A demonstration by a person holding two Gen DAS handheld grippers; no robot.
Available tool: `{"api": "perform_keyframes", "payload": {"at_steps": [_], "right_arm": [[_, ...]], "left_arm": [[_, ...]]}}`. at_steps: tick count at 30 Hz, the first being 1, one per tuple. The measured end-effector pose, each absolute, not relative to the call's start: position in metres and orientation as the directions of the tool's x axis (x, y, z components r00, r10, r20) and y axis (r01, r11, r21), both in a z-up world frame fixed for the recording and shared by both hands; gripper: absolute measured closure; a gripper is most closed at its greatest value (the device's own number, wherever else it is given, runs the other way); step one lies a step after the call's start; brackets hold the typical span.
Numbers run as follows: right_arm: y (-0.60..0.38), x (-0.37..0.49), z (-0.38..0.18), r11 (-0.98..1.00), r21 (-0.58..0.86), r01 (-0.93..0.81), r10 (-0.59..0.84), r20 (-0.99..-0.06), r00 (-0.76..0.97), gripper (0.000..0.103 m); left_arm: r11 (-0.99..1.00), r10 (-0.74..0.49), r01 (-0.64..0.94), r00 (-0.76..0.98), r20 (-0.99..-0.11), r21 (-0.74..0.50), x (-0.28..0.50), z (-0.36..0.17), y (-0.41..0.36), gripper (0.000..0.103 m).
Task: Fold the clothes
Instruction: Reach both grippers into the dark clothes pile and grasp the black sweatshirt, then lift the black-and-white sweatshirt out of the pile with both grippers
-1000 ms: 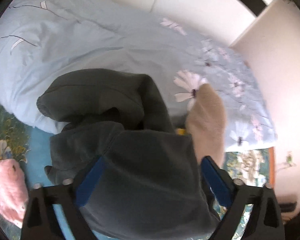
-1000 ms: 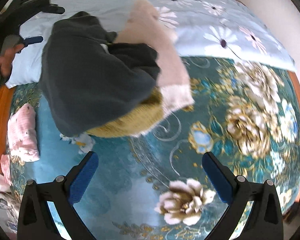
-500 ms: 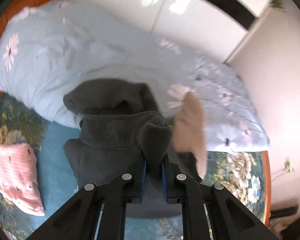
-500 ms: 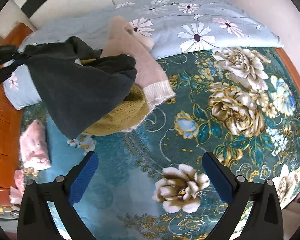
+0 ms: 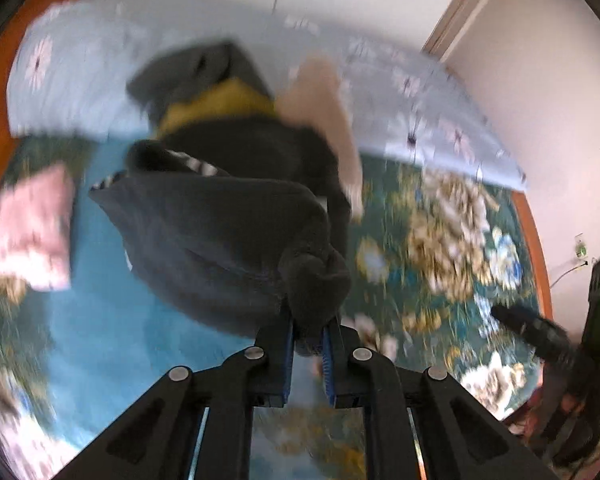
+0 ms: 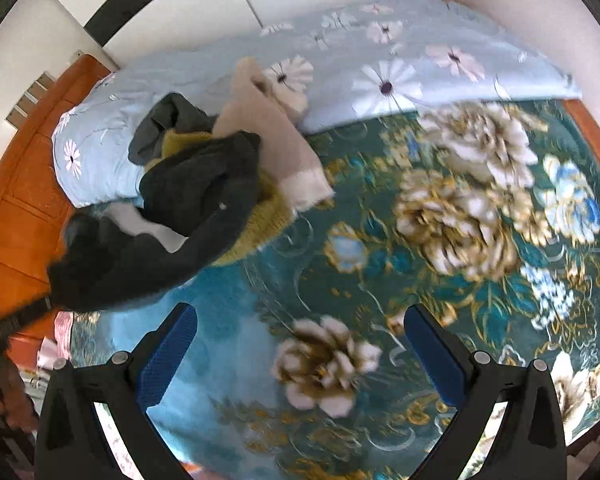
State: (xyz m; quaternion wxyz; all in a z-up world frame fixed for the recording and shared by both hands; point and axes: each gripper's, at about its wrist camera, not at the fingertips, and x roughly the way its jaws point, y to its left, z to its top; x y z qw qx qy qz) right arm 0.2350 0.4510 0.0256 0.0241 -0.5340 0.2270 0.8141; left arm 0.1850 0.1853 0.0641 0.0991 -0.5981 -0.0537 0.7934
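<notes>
Since a second ago my left gripper (image 5: 307, 346) has closed from wide apart onto a bunched fold of the dark garment (image 5: 220, 236) and now clamps it between the blue pads (image 5: 287, 354), with the cloth drawn away from the pile. My right gripper (image 6: 300, 344) holds nothing; its jaws stand wide apart above the floral bedspread (image 6: 440, 240). From the right wrist view, the dark garment stretches toward the left edge of the picture, trailing off the pile of clothes. A yellow knit (image 6: 260, 224) and a beige sweater (image 6: 272, 140) lie under it, against the light blue quilt (image 6: 380, 60). A pink item (image 5: 34, 232) lies apart on the bedspread in the left wrist view.
</notes>
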Motion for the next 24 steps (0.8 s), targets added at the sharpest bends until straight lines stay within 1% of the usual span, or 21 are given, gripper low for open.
{"api": "perform_keyframes", "payload": {"at_steps": [2,5,8,10,12,14,15,16,19,20,22,23,24], "right_arm": [[0.459,0.242,0.014,-0.891,0.367,-0.267,-0.247,-0.886,-0.393,0.0],[0.457,0.244,0.0,-0.895,0.385,-0.224,-0.297,-0.89,-0.346,0.0],[0.443,0.233,-0.011,-0.861,0.475,-0.181,-0.407,-0.857,-0.316,0.0],[0.432,0.222,-0.017,-0.831,0.535,-0.153,-0.476,-0.827,-0.3,0.0],[0.418,0.21,-0.022,-0.809,0.574,-0.126,-0.525,-0.802,-0.285,0.0],[0.4,0.199,-0.034,-0.795,0.594,-0.123,-0.553,-0.793,-0.255,0.0],[0.392,0.193,-0.042,-0.79,0.599,-0.13,-0.563,-0.792,-0.236,0.0],[0.382,0.188,-0.051,-0.786,0.602,-0.142,-0.569,-0.793,-0.216,0.0],[0.363,0.178,-0.076,-0.788,0.592,-0.17,-0.57,-0.805,-0.164,0.0],[0.358,0.176,-0.086,-0.793,0.583,-0.175,-0.564,-0.812,-0.148,0.002],[0.349,0.177,-0.11,-0.807,0.557,-0.198,-0.547,-0.83,-0.106,0.013],[0.346,0.179,-0.122,-0.803,0.555,-0.218,-0.55,-0.831,-0.089,0.028],[0.343,0.181,-0.133,-0.8,0.551,-0.236,-0.551,-0.831,-0.071,0.036]], "left_arm": [[-0.979,0.205,-0.054,-0.22,-0.954,-0.198,0.208,0.049,0.188,0.091],[-0.97,0.21,0.086,-0.171,-0.963,-0.227,0.227,0.03,0.174,0.09],[-0.951,0.231,0.18,-0.129,-0.964,-0.252,0.239,0.026,0.152,0.088],[-0.924,0.292,0.205,-0.161,-0.943,-0.322,0.24,0.033,0.134,0.087],[-0.913,0.302,0.215,-0.21,-0.93,-0.345,0.239,0.046,0.114,0.086],[-0.915,0.273,0.234,-0.236,-0.932,-0.328,0.238,0.058,0.096,0.078],[-0.915,0.259,0.249,-0.243,-0.935,-0.318,0.238,0.062,0.087,0.068],[-0.91,0.252,0.267,-0.249,-0.935,-0.317,0.238,0.064,0.076,0.064],[-0.892,0.246,0.317,-0.258,-0.934,-0.322,0.24,0.065,0.044,0.064],[-0.891,0.236,0.33,-0.249,-0.939,-0.312,0.238,0.064,0.037,0.064],[-0.886,0.222,0.361,-0.222,-0.95,-0.291,0.237,0.053,0.025,0.063],[-0.883,0.218,0.375,-0.206,-0.954,-0.283,0.237,0.047,0.018,0.063],[-0.879,0.215,0.389,-0.189,-0.958,-0.274,0.238,0.041,0.013,0.063]]}}
